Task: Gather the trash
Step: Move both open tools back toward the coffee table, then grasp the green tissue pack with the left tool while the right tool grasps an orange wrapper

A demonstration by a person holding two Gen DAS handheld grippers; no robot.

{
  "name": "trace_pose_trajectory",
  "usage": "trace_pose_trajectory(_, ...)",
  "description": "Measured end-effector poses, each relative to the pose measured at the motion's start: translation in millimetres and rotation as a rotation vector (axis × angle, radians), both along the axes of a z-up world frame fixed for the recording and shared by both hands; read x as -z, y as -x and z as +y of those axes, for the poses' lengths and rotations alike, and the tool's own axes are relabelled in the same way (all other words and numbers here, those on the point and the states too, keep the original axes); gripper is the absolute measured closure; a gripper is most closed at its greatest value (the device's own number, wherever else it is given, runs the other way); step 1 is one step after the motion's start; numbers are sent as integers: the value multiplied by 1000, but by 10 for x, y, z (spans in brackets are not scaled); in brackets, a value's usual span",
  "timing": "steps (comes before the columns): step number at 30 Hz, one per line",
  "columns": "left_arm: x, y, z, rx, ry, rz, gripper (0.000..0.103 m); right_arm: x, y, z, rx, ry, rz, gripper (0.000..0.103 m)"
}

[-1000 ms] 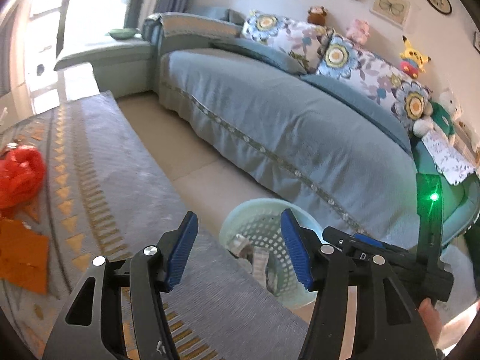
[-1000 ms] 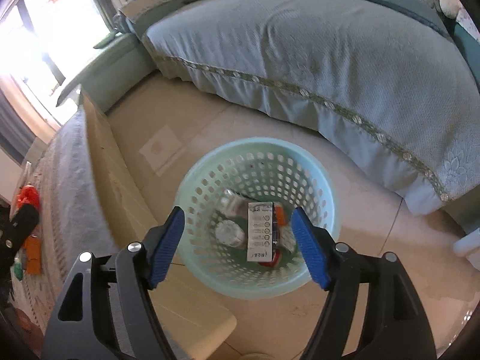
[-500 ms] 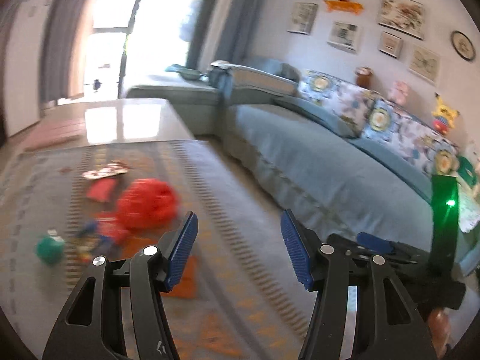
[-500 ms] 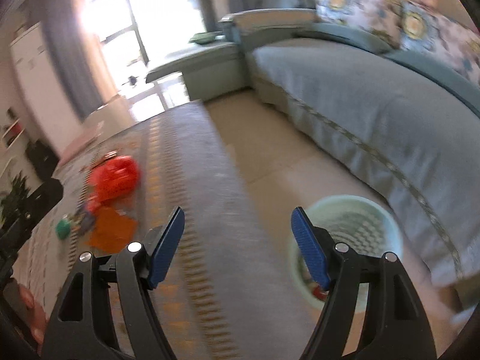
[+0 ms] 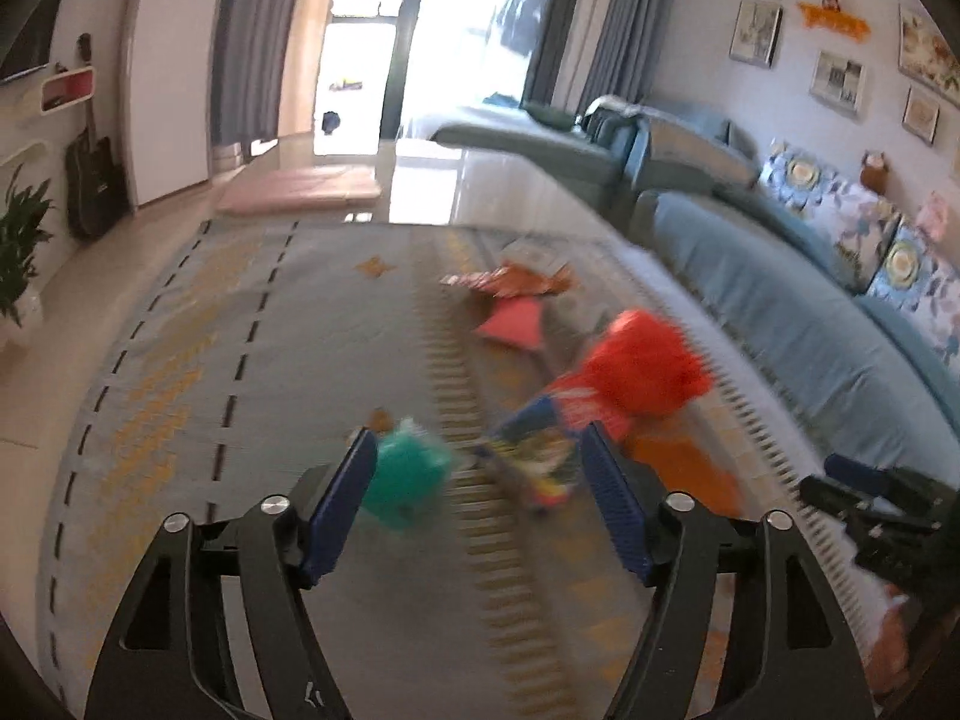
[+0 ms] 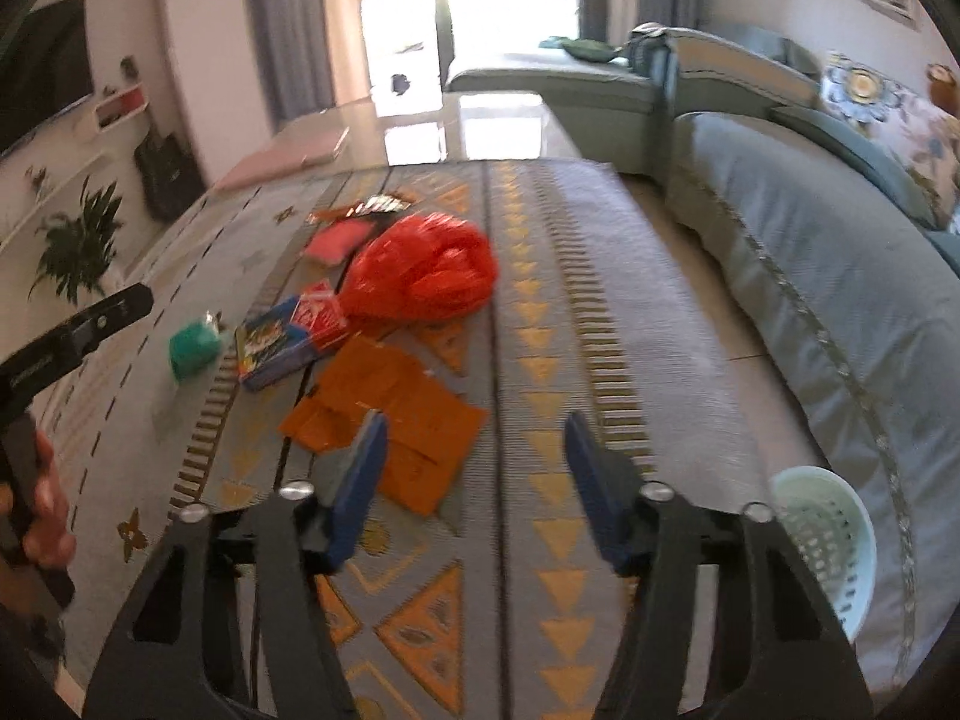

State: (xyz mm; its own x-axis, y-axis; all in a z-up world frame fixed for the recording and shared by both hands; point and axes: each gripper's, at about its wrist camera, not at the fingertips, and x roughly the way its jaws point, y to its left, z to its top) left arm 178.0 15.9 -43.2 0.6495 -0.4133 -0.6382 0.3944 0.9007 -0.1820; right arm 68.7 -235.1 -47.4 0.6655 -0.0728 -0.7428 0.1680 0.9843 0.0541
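Left to right on the patterned table (image 6: 600, 312): left hand-held gripper (image 5: 480, 504), fingers apart and empty, above a green crumpled item (image 6: 192, 348); a blue printed box (image 6: 282, 342); flat orange paper (image 6: 390, 414); a crumpled red plastic bag (image 6: 420, 270), with a pink sheet (image 6: 336, 240) and a foil wrapper (image 6: 372, 204) behind it. Right hand-held gripper (image 6: 474, 480), fingers apart and empty, over the orange paper's near edge. A pale green basket (image 6: 828, 540) stands on the floor between table and sofa (image 6: 828, 252).
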Motion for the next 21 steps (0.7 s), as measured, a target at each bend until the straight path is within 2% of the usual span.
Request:
trace_pose_trajectory(3, 208, -158, 39, 19, -36, 43, 32, 149, -108, 37, -11, -4, 27, 65)
trace_pose_trajectory(8, 528, -399, -1, 72, -141, 95, 32, 308, -188, 57, -21, -16, 50, 67)
trace_pose_trajectory(14, 573, -486, -30, 133, -121, 149, 32, 381, -237, 90, -35, -17, 66, 67)
trace_pose_trajectory(16, 601, -468, -40, 129, -134, 149, 42, 398, -252, 116, -40, -12, 70, 67)
trace_pose_trajectory(21, 629, -430, -82, 105, -172, 132, 54, 401, -255, 139, -46, -17, 69, 66)
